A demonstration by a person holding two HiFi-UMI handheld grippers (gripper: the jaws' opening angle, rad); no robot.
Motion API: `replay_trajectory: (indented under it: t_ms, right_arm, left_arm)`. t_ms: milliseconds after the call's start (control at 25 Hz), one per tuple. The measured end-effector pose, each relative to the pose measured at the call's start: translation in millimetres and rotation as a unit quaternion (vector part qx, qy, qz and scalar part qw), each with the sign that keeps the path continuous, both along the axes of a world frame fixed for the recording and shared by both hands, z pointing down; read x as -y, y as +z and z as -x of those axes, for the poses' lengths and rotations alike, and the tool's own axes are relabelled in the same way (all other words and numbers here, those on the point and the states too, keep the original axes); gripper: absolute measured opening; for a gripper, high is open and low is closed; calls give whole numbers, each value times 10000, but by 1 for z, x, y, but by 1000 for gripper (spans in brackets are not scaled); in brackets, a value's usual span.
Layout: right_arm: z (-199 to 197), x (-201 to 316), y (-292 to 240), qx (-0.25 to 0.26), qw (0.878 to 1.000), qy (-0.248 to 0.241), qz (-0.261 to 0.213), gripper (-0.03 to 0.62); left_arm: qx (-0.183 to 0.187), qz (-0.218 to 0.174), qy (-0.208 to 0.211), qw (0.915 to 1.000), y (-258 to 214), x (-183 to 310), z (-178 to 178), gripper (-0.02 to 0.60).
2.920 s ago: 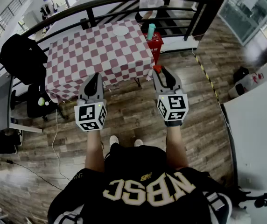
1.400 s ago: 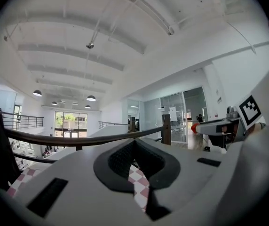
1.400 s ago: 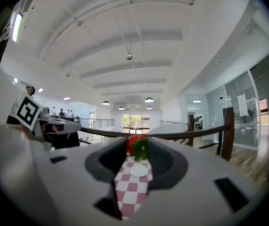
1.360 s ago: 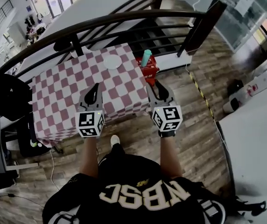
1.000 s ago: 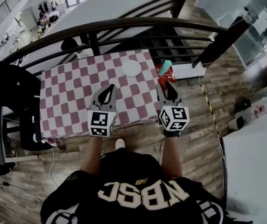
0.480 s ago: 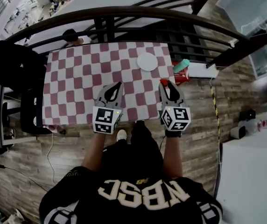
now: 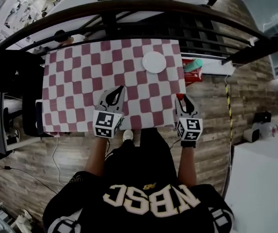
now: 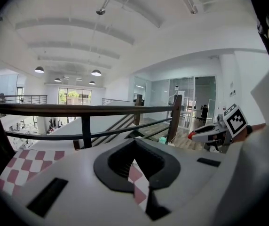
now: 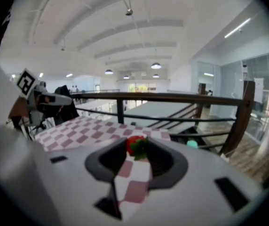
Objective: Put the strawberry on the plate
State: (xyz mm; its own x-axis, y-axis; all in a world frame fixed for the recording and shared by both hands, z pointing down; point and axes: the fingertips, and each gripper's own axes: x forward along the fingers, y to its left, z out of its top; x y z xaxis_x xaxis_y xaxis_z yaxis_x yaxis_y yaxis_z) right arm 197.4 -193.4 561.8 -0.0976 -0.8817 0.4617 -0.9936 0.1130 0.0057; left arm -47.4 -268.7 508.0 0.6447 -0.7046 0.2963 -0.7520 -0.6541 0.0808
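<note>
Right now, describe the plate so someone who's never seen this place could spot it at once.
Find the red-and-white checked tablecloth, beside the dark curved railing. The plate lies on its far right part, near the railing. It is the one plain white round thing among the squares.

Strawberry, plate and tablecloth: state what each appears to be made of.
Strawberry: red with green leaves; real fruit or plastic, too blurred to tell.
Plate: plain white and smooth; ceramic or plastic.
Tablecloth: red-and-white checked fabric or vinyl, draping over the table edge.
</note>
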Motion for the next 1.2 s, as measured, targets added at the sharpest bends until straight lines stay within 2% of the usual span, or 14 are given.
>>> replay_trajectory:
  t_ms: [120, 240, 400, 560, 880, 1040, 1200]
  right_arm:
    - [-22, 0, 23, -84, 9995, 50, 295, 143]
    - [-38, 11, 36, -356, 9982, -70, 484, 141]
    - [-48, 58, 46, -703, 9942, -606, 544, 141]
    - [-50, 99, 60, -1105, 9833, -1277, 679, 142]
    - [-23, 184, 100, -1210, 9593, -2437, 753, 143]
    - [0, 213, 127, -1041, 9504, -2798, 872, 143]
    - [18, 230, 161, -1029, 9411, -3049, 1034, 143]
  left_arm:
    - [-22, 162, 178, 9997, 21, 4, -16, 15]
    - [236, 294, 311, 9988, 47, 9, -33, 15]
    - [465, 490, 395, 9969, 73, 28, -59, 15]
    - [552, 615, 547, 9951, 92, 45, -78, 15]
    - [602, 835, 595, 9929, 128, 80, -95, 15]
    - [647, 1088, 741, 9892, 151, 86, -104, 15]
    - [679, 1175, 683, 9884, 168, 94, -106, 15]
